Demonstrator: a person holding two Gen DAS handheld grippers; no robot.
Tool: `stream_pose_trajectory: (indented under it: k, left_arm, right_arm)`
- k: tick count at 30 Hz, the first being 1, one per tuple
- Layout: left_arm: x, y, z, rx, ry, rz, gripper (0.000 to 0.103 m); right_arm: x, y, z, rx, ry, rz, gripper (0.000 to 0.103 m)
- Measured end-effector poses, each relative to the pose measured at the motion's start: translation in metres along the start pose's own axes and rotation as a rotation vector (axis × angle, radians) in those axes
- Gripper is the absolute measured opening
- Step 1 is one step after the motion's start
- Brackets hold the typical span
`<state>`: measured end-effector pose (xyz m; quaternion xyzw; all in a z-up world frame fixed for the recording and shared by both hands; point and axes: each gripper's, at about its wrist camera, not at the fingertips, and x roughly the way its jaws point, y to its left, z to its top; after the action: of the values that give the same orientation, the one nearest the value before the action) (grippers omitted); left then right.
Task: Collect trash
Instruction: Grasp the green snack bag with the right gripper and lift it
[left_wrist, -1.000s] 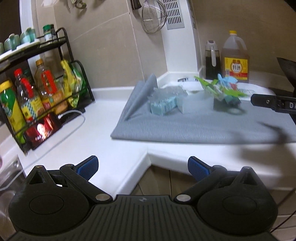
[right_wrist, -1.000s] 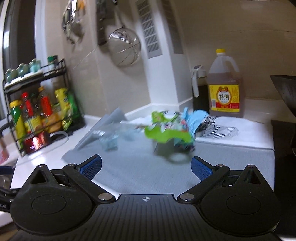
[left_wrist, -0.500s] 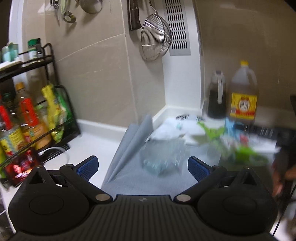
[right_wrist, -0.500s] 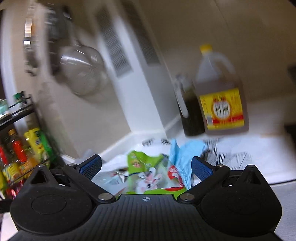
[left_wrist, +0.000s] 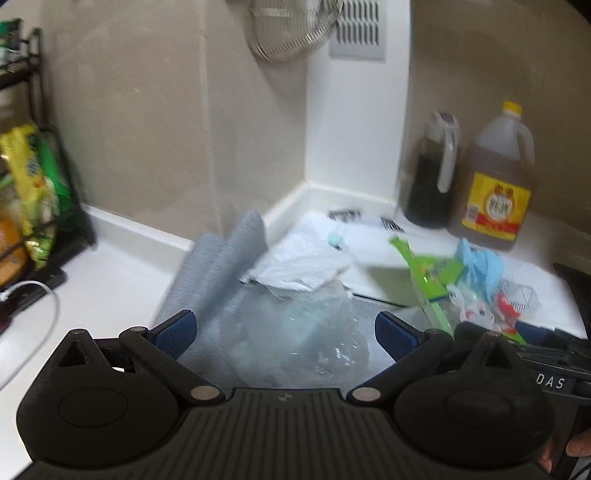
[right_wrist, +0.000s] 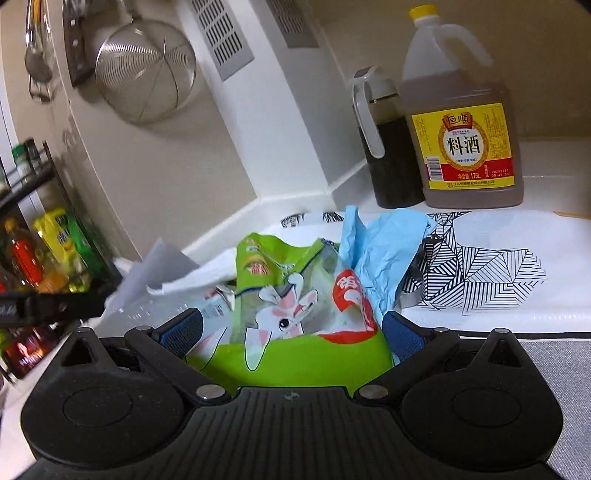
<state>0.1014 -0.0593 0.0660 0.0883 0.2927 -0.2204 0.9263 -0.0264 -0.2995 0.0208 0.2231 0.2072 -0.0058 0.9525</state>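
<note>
Green snack wrapper (right_wrist: 295, 314) now between right gripper (right_wrist: 291, 328) fingers.

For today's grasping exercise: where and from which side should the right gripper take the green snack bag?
Grip the green snack bag by its crumpled upper body, coming straight from the front. It stands upright, between the open right gripper's pads already, so closing pinches the thin film. Blue paper behind may get caught.

I've got a white counter (left_wrist: 122, 254) here, grey mat (left_wrist: 218, 266) on it with wrappers (right_wrist: 295, 295), two bottles (right_wrist: 461, 122) in the far right corner.
</note>
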Motion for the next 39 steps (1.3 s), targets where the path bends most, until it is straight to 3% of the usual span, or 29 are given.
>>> stream_pose_trajectory:
  k: [7,9,10,11,12,13,14,17,25,39]
  left_arm:
    - [0.021,-0.013,-0.003,0.037,0.032,-0.029,0.103]
    - [0.025,-0.018,-0.004,0.056,0.052,-0.037,0.102]
    - [0.025,-0.021,-0.003,0.066,0.052,-0.016,0.092]
    - [0.025,-0.022,-0.004,0.074,0.049,0.002,0.06]
    - [0.025,-0.023,-0.003,0.074,0.06,-0.003,0.044]
    - [0.026,-0.021,-0.002,0.057,0.079,-0.023,0.024]
    - [0.025,-0.017,-0.002,0.032,0.085,-0.04,0.012]
    - [0.015,-0.013,-0.002,0.013,0.061,-0.039,0.003]
    - [-0.036,-0.006,0.002,-0.026,-0.039,-0.085,0.002]
    - [-0.126,0.012,-0.023,-0.029,-0.149,-0.109,0.002]
  right_arm:
    - [0.002,0.002,-0.002,-0.03,-0.013,-0.012,0.103]
    - [0.003,0.004,-0.003,-0.059,0.002,-0.002,0.094]
    - [0.003,0.005,-0.003,-0.077,0.005,-0.008,0.07]
    - [0.003,0.007,-0.004,-0.094,0.009,-0.015,0.034]
    - [0.003,0.008,-0.004,-0.103,0.008,-0.02,0.02]
    - [0.001,0.007,-0.004,-0.102,-0.003,-0.018,0.015]
    - [-0.002,0.006,-0.004,-0.098,-0.02,-0.012,0.014]
    - [-0.012,0.007,-0.001,-0.1,-0.082,-0.002,0.011]
    - [-0.042,0.007,0.006,-0.101,-0.297,0.055,0.01]
    - [-0.046,0.004,0.004,-0.086,-0.33,0.073,0.01]
